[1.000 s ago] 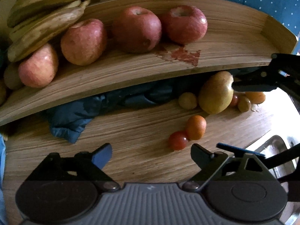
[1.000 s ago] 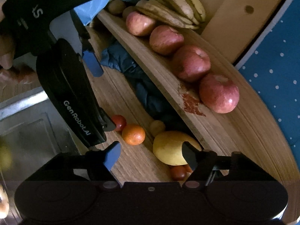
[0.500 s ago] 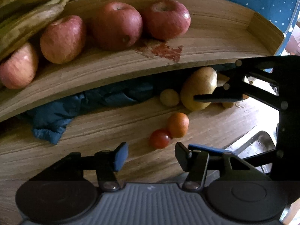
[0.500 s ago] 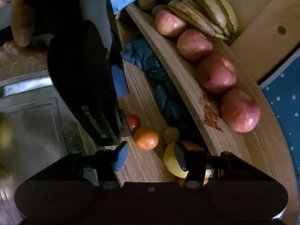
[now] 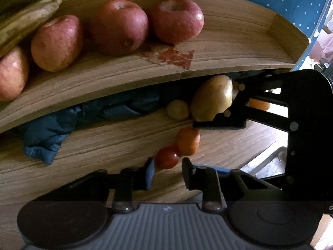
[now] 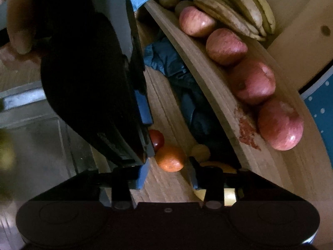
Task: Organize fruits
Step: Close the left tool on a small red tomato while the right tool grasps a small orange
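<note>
A small red tomato (image 5: 166,158) lies on the wooden counter and touches an orange tangerine (image 5: 187,140). My left gripper (image 5: 168,170) is shut on the tomato, one pad on each side. In the right wrist view my right gripper (image 6: 168,173) straddles the tangerine (image 6: 170,158). Its jaws are closing, and a thin gap still shows at each pad. The left gripper's black body (image 6: 93,87) crosses that view and hides part of the tomato (image 6: 157,138). A right finger (image 5: 220,123) reaches in above the tangerine.
A raised wooden tray (image 5: 229,41) holds several red apples (image 5: 118,27) and bananas (image 5: 27,16). Under its edge lie a yellow mango (image 5: 212,100), a small yellow fruit (image 5: 178,109) and a blue cloth (image 5: 47,133). A metal sink (image 5: 268,162) borders the counter. A person's hand (image 6: 18,31) holds the left gripper.
Both grippers' jaws have narrowed. The left came down around the tomato and closed on it. The right shifted from the mango to over the tangerine, close beside the left gripper.
</note>
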A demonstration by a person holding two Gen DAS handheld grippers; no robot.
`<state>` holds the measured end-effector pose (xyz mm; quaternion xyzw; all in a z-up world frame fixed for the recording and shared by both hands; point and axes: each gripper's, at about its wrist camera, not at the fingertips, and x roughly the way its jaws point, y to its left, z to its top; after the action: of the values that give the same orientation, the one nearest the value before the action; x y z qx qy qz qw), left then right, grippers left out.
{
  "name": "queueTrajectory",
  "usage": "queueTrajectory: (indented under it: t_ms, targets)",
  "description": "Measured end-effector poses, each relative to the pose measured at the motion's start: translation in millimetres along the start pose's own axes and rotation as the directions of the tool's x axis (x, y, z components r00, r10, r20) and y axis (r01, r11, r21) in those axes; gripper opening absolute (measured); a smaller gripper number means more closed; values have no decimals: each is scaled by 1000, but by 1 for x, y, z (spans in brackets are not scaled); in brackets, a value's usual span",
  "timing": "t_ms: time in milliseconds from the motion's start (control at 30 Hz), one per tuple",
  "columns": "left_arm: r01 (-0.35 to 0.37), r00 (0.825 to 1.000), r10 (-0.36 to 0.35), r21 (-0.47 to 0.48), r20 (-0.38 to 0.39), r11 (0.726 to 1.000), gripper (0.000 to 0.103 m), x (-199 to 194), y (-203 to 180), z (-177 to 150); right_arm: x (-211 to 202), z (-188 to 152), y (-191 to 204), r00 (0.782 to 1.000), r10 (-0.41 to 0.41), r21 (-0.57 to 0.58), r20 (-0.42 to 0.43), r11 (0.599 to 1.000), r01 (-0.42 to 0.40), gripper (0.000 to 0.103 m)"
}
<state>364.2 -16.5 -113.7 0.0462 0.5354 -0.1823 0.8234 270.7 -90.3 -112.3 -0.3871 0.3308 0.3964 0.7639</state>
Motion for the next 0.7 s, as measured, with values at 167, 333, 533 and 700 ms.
queueTrajectory:
  t_ms: [167, 333, 533, 700]
  targets:
    - [0, 1000, 0, -1, 8, 1000, 29, 3, -1, 4, 5, -1, -3, 1000, 8, 12, -23, 1000, -7, 39]
    - [-2, 1000, 2, 8, 11, 1000, 27, 6, -4, 6, 7, 0, -4, 1000, 4, 3, -23, 1000, -4, 37]
    - [-3, 1000, 3, 8, 11, 1000, 26, 4, -4, 4, 5, 0, -5, 1000, -4, 35, -20, 999, 5, 33]
    - [-5, 1000, 5, -4, 12, 1000, 26, 2, -5, 1, 4, -1, -4, 1000, -12, 49, -20, 999, 13, 32]
